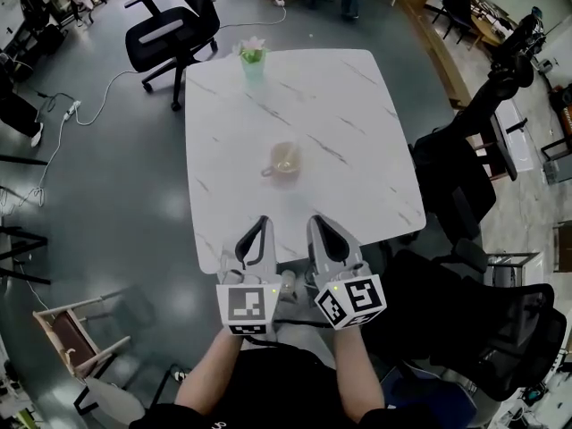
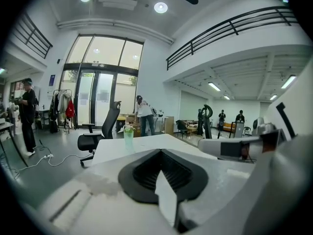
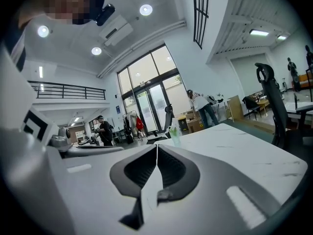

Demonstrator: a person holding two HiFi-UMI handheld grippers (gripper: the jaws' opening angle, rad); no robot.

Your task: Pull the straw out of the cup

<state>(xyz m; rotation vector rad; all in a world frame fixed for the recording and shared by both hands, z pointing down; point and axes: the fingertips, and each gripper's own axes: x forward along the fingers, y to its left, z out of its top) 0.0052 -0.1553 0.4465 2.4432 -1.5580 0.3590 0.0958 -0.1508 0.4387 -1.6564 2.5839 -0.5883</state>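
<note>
Where the head view looks steeply down, a white, grey-veined, marble-look tabletop [image 1: 357, 105] with rounded corners carries a small, round, pale tan cup [image 1: 286, 159] near its middle. A short pinkish stub at the cup's left rim is too small to tell as the straw. A mint-green vase with a pink flower [image 1: 253, 59] stands at the far edge. Smooth grey plastic, the left tongs [image 1: 260, 222] and right tongs [image 1: 316, 222] hang side by side over the near edge, well apart from the cup. Only this view shows the cup.

Seen from the left gripper view, the left tongs [image 2: 160, 152] press their ribbed black pads together on nothing. The vase [image 2: 128, 135] and tall glass doors [image 2: 98, 94] show beyond.

Seen from the right gripper view, the right tongs [image 3: 156, 147] are closed to a hairline seam, empty, with the vase [image 3: 174, 129] ahead.
</note>
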